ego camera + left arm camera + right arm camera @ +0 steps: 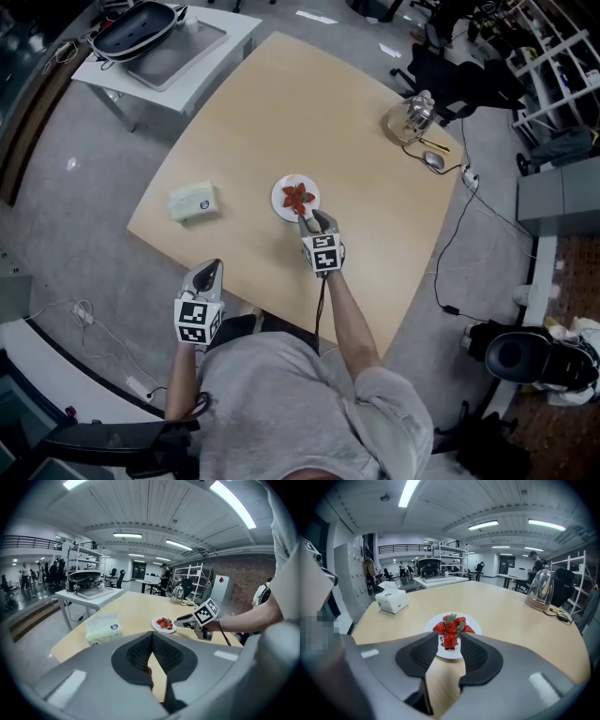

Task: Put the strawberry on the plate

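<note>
**Red berry on the white plate, R tongs slack**

Red strawberry sits on the near rim of the plate, right in the mouth of the right tongs. Jaws stand apart, one each side of the fruit, w/ a sliver of gap btwn pad and berry as far as I can read it. So it's not pinched; it rests on its own weight.

The tongs come in low from the person's side of the desk. That's prob. because the other strawberries fill the plate's middle and the near rim is the one bare spot. Coming in from there also avoids knocking the pile.

Left tongs hang off the near-left desk edge, jaws together, nothing in them: idle, held clear of the working arm. Tissue box lies well apart to the left, no part in this.

Judgement: placing looks all but done. Next move needs a straight pull-back w/o brushing the berry, since it's close to the rim and could roll off onto the desk.
</note>
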Tool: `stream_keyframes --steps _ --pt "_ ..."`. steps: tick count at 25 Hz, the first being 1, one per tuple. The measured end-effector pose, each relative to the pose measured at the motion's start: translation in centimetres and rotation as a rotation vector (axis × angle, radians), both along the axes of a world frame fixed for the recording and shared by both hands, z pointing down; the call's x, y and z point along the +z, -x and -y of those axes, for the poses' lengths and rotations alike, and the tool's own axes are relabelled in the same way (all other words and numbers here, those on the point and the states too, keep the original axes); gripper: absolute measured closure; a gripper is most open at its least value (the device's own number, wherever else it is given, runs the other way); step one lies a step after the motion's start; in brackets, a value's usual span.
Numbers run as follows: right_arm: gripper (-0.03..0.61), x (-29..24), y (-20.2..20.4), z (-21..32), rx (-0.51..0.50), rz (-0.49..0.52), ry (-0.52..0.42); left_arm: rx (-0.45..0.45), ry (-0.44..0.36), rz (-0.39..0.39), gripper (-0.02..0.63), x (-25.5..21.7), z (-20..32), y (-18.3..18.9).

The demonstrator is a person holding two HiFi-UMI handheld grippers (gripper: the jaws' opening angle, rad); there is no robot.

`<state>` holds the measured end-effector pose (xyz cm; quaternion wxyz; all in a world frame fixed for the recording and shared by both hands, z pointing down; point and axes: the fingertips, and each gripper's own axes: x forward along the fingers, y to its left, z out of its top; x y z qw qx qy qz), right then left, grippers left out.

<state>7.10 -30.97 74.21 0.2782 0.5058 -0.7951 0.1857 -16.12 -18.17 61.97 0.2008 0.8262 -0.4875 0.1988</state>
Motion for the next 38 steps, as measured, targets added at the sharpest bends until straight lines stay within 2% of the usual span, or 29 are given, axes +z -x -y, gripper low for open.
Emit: stream_keyframes --steps 5,19,28,38 --pt "0.476 -2.0 -1.1 -1.3 0.054 0.021 -0.043 0.038 -0.018 -0.010 0.594 -0.7 -0.1 -0.9" --pt "0.561 -8.8 -5.2 -5.5 0.202 0.040 -0.200 0.187 -0.072 -0.038 0.594 -2.5 0.0 -5.0" --pt "0.572 -12.4 -8.1 -9.9 0.313 0.058 -0.283 0.299 -0.104 -0.054 0.594 -3.5 -0.5 -8.2" --pt "0.572 -13.9 -11.2 -16.2 0.445 0.069 -0.314 0.413 -0.142 -0.071 0.594 -4.8 -1.8 -11.5"
